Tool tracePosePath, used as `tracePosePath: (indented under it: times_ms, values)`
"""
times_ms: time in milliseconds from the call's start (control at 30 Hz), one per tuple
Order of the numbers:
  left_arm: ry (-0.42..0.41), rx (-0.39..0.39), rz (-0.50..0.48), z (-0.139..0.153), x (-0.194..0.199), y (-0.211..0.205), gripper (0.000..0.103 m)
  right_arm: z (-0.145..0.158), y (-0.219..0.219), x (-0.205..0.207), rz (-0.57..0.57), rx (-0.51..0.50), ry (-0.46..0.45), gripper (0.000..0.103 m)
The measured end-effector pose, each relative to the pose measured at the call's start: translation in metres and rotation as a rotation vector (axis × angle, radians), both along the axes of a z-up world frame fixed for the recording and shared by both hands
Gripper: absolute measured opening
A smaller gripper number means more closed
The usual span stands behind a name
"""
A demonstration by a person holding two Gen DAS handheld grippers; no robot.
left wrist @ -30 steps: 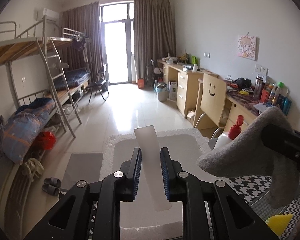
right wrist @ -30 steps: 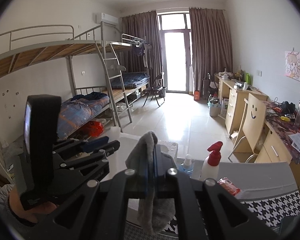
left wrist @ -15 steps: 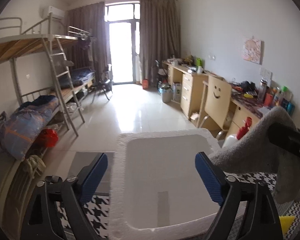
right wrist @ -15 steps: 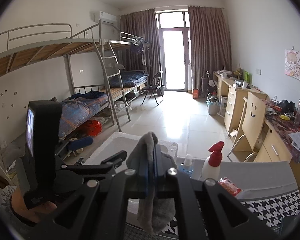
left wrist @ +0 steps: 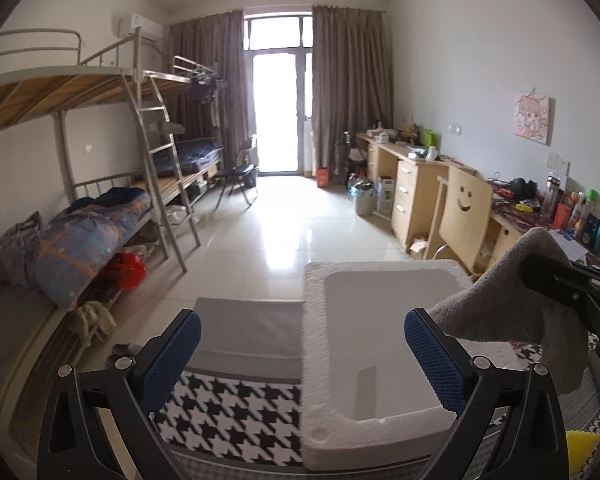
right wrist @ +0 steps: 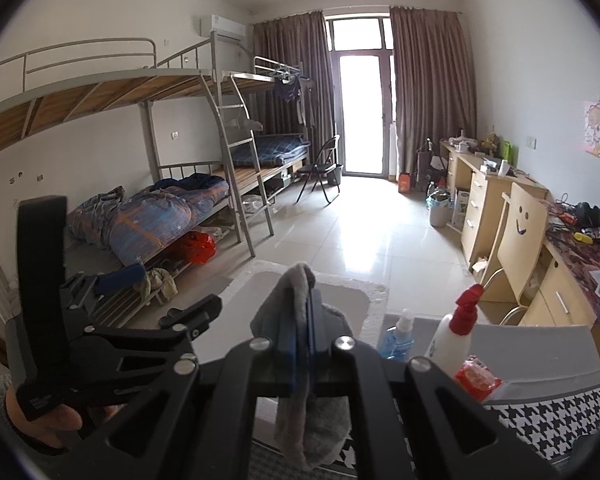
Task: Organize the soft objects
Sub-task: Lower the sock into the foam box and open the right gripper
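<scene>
- Left gripper (left wrist: 302,338): spread wide, empty; blue cross-hatched pads (left wrist: 172,360) above houndstooth cloth (left wrist: 228,416).
- Right gripper (right wrist: 306,354): clamped tight on grey sock (right wrist: 300,424).
- Sock: fuzzy, limp, draped over the fingertips, hanging over white foam box (left wrist: 384,300).
- Box: rectangular, pebbled rim, smooth hollow.
- Spray bottle (right wrist: 458,332), red-capped, beside the box.
</scene>
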State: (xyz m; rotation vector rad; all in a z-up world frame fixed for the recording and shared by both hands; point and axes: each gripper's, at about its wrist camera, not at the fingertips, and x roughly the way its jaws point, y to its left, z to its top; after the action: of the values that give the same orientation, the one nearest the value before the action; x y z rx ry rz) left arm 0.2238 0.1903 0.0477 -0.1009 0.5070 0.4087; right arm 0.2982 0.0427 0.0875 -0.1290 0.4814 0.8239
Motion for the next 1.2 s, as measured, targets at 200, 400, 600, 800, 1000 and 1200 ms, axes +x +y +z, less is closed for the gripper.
tracePosePath:
  times_ms: [200, 400, 600, 800, 1000, 1200]
  values:
    - [-0.008, -0.022, 0.021, -0.004, -0.01, 0.007, 0.102, -0.005, 0.011, 0.003, 0.009, -0.017, 0.01, 0.007]
    - [-0.009, -0.007, 0.045, -0.007, -0.014, 0.01, 0.102, -0.009, 0.018, 0.01, 0.015, -0.025, 0.04, 0.007]
    - [0.011, -0.001, 0.061, -0.012, -0.016, 0.015, 0.102, -0.015, 0.025, 0.013, 0.016, -0.042, 0.054, 0.007]
    - [0.023, -0.02, 0.059, -0.017, -0.02, 0.021, 0.102, -0.022, 0.033, 0.018, 0.029, -0.065, 0.066, 0.007]
    - [0.013, -0.021, 0.069, -0.017, -0.025, 0.024, 0.102, -0.032, 0.038, 0.027, 0.0, -0.101, 0.112, 0.02]
    - [0.02, -0.012, 0.07, -0.018, -0.026, 0.023, 0.102, -0.03, 0.035, 0.024, 0.01, -0.091, 0.128, 0.041]
